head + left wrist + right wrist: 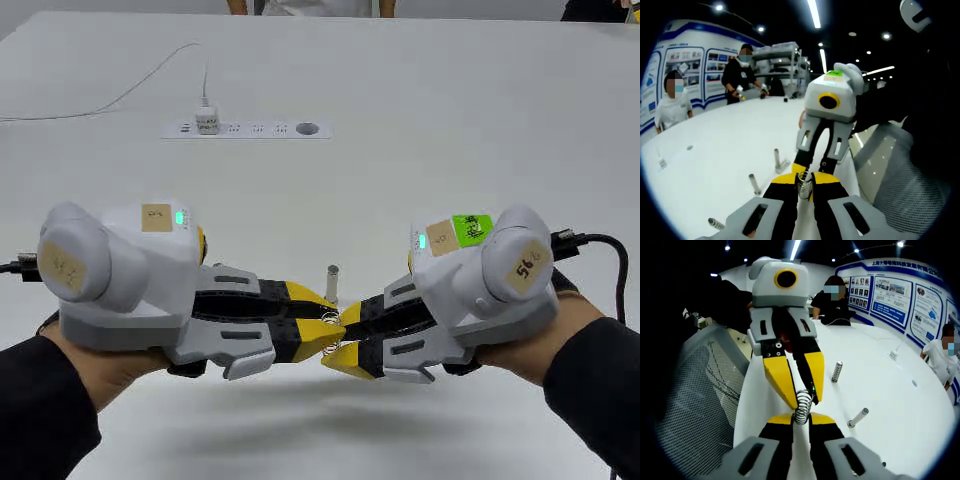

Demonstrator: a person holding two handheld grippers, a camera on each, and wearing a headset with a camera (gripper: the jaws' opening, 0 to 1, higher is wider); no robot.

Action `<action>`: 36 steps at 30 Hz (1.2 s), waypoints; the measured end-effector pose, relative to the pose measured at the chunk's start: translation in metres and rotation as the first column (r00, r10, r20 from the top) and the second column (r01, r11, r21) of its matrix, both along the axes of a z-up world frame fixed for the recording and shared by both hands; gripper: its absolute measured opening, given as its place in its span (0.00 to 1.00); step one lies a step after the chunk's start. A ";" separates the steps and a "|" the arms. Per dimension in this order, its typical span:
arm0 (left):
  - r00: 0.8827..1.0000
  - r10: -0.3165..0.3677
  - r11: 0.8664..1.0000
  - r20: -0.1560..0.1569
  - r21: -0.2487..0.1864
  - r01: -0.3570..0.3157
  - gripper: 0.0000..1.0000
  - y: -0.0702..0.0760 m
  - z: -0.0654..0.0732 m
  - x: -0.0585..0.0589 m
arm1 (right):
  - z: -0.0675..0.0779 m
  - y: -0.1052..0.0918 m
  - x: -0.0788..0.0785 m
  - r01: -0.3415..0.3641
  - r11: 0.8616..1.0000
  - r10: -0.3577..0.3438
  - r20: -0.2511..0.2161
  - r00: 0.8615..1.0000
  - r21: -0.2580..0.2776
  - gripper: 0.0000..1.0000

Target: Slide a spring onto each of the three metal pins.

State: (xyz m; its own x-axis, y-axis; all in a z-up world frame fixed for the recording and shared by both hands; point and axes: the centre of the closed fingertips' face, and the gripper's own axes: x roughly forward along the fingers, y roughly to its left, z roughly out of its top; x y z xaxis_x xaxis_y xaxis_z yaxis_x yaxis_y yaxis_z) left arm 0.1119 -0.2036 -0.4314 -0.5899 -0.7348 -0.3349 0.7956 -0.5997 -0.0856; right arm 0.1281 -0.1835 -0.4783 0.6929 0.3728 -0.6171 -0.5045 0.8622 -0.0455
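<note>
Left gripper [804,180] and right gripper [801,419] jaws each pinch one end of the same spring [802,404].

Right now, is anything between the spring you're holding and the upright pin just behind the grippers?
Nothing visible does. The spring is pinched between the tips of the left gripper and the right gripper. The pin stands just beyond them on the table, with open space between.
</note>
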 end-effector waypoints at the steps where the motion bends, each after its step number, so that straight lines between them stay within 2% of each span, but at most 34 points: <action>1: 1.000 0.001 1.000 -0.003 0.000 -0.001 0.10 -0.001 0.000 0.000 | 0.000 -0.001 0.000 0.003 1.000 -0.003 0.001 1.000 -0.002 0.14; 9: 0.999 0.036 0.999 0.001 -0.006 -0.036 0.10 -0.009 0.004 0.008 | 0.001 -0.011 -0.009 0.051 0.999 -0.051 0.008 0.999 0.011 0.21; 18: 0.995 0.097 0.995 0.008 -0.004 -0.097 0.10 -0.024 0.005 0.019 | 0.009 -0.034 -0.024 0.136 0.990 -0.137 0.034 0.990 0.020 0.25; 29: 0.983 0.186 0.982 0.004 -0.014 -0.186 0.10 -0.045 0.012 0.038 | 0.009 -0.063 -0.045 0.246 0.968 -0.249 0.053 0.967 0.045 0.31; 36: 0.975 0.220 0.975 0.000 -0.014 -0.220 0.10 -0.052 0.014 0.045 | 0.009 -0.077 -0.055 0.296 0.954 -0.299 0.060 0.952 0.053 0.37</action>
